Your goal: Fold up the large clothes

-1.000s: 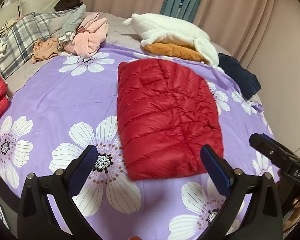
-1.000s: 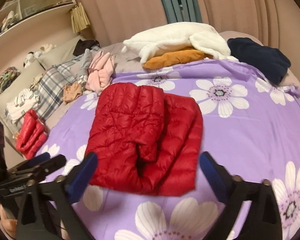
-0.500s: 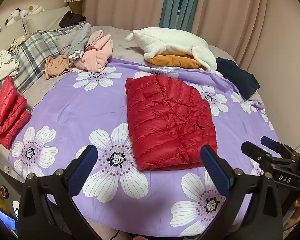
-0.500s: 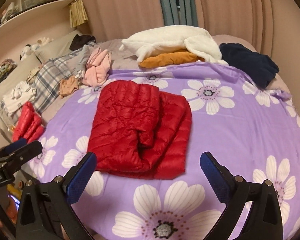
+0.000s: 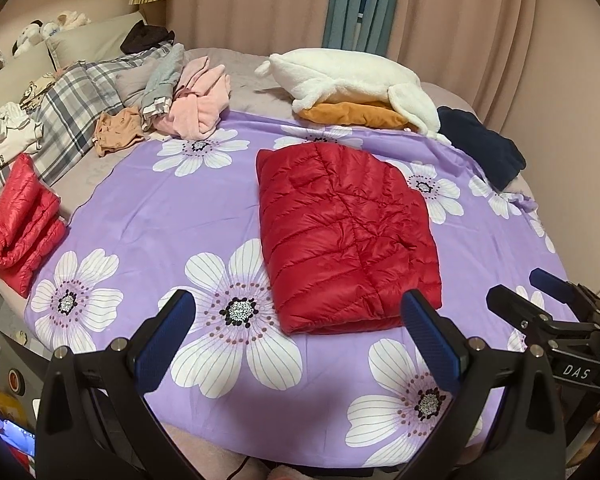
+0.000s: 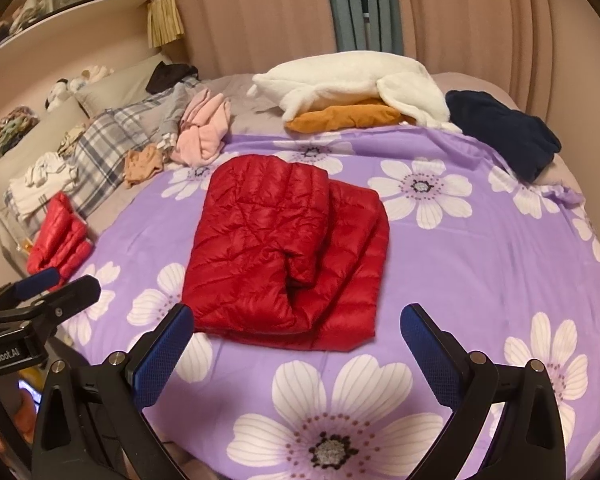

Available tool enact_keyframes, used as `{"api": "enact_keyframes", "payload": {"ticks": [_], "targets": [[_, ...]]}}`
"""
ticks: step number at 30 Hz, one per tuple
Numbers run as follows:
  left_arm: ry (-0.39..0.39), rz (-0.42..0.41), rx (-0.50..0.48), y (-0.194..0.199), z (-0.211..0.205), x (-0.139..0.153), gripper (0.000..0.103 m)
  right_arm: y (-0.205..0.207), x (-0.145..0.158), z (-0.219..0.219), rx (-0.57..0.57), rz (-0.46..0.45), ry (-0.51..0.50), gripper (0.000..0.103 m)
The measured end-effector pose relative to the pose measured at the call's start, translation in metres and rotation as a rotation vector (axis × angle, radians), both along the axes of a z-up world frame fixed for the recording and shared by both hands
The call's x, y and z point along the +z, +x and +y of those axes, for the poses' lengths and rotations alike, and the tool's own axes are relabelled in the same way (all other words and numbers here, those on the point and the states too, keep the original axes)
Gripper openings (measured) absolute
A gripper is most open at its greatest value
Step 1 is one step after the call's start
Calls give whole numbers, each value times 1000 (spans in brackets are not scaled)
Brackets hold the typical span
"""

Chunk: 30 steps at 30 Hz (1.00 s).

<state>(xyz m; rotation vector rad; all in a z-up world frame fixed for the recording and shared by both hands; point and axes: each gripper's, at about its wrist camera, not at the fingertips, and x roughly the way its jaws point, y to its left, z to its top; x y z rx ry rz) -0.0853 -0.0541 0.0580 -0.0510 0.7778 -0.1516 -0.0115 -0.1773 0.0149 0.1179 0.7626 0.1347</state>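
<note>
A red puffer jacket (image 5: 346, 232) lies folded into a rectangle on the purple flowered sheet (image 5: 172, 208). It also shows in the right wrist view (image 6: 284, 256), with a sleeve folded over its top. My left gripper (image 5: 298, 320) is open and empty, held back above the near edge of the bed, short of the jacket. My right gripper (image 6: 296, 332) is open and empty, also held back from the jacket's near edge. The right gripper shows at the right of the left wrist view (image 5: 548, 308); the left gripper shows at the left of the right wrist view (image 6: 40, 292).
A second folded red jacket (image 5: 20, 220) lies at the bed's left edge. Pink and grey clothes (image 5: 192, 100), a plaid blanket (image 5: 68, 108), a white fleece on an orange garment (image 5: 352, 84) and a navy garment (image 5: 480, 144) lie at the back. Curtains hang behind.
Both grippers have pulled back and up from the jacket, so the bed shows more widely and the jacket looks smaller. The jacket has not moved. Both stay open.
</note>
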Motion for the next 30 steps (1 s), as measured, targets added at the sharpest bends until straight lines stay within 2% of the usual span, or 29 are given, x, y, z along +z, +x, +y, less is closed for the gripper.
{"api": "enact_keyframes", "payload": {"ticks": [30], "targets": [[61,11,34,1,-6,-9,103,1,-3,4,7,9,-10,102]]}}
